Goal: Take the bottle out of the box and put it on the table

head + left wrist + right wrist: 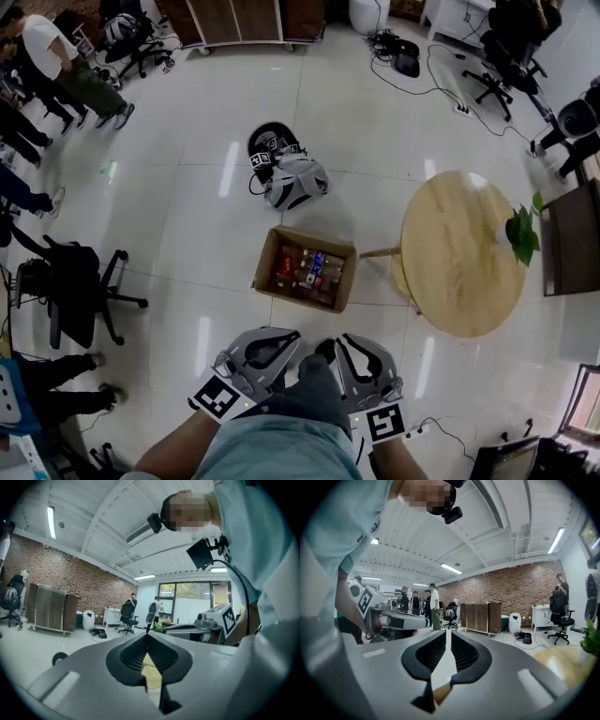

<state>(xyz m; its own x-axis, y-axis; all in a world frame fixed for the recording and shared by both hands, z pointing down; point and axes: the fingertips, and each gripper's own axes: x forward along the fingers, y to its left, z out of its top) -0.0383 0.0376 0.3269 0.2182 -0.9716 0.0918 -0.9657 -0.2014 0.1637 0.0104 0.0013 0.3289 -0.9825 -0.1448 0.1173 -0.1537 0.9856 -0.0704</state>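
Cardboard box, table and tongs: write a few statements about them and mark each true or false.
1. The cardboard box stands on the floor. True.
2. The box is empty. False: bottles lie in it.
3. The round table stands beside the box. True.
4. The left tongs grip a bottle. False: they are shut on nothing.
5. A bottle already stands on the table. False: none does.

Bare floor (300,323) lies open between me and the box (305,268), with the table (459,253) close on its right, a bag (292,180) just beyond, and a chair (75,291) well off left.
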